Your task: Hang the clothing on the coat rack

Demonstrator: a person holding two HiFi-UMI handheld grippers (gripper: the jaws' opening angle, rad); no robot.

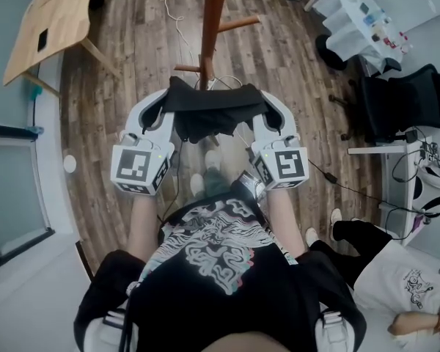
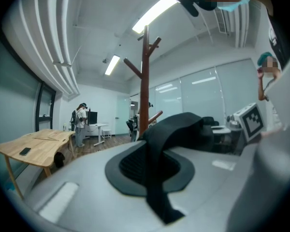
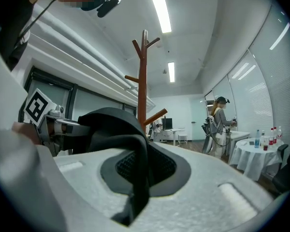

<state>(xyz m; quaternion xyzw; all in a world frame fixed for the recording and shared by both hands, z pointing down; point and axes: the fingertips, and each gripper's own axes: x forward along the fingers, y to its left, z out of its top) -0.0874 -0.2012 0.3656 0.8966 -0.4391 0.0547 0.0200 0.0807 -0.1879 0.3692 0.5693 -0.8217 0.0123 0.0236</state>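
Left claw [image 1: 163,103] pressed shut on one end of black clothing [image 1: 213,112]; right claw [image 1: 262,103] pinching other end. Clothing spans between both claws, sagging mid-span, held above wooden floor [image 1: 132,57], near coat rack [image 1: 212,20] pole.

Your clothing [image 1: 213,112] is matt black cloth; your coat rack [image 1: 213,20] smooth reddish-brown wood; floor [image 1: 132,64] streaky wood plank.

I stand over brown wood-plank flooring [image 1: 132,72]; far right of the pale wooden table [image 1: 51,20] sit a white-clothed table [image 1: 359,24] and black office chair [image 1: 403,105].
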